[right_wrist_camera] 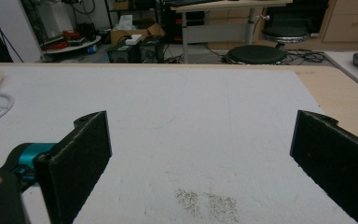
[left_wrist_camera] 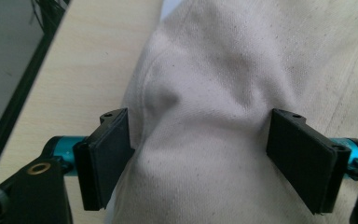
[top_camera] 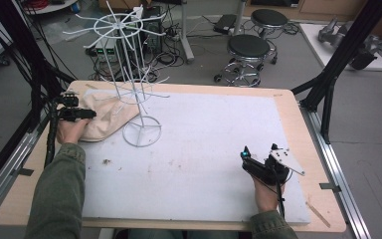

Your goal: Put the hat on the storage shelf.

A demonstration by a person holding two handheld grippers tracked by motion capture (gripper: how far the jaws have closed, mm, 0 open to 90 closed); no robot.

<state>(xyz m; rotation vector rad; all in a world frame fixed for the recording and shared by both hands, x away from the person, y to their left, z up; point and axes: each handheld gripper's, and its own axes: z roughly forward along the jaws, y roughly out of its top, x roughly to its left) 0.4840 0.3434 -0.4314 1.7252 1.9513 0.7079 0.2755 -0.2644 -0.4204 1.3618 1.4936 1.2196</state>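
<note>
My right tongs [top_camera: 258,162] rest spread wide and empty at the lower right of the white worktop [top_camera: 204,149]. At the left edge, my left tongs [top_camera: 74,113] straddle a cream cloth cap [top_camera: 104,117], soft, rumpled and finely speckled, with jaws parted, barely brushing it. Behind stands a white wire rack [top_camera: 129,74].

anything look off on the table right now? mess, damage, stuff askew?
Minor only. A patch of dark crumbs lies on the white mat just ahead of the right gripper, with brownish specks nearer the left sleeve. The cream fabric cap lies crumpled against the base of the white wire display rack. No damage visible.
</note>
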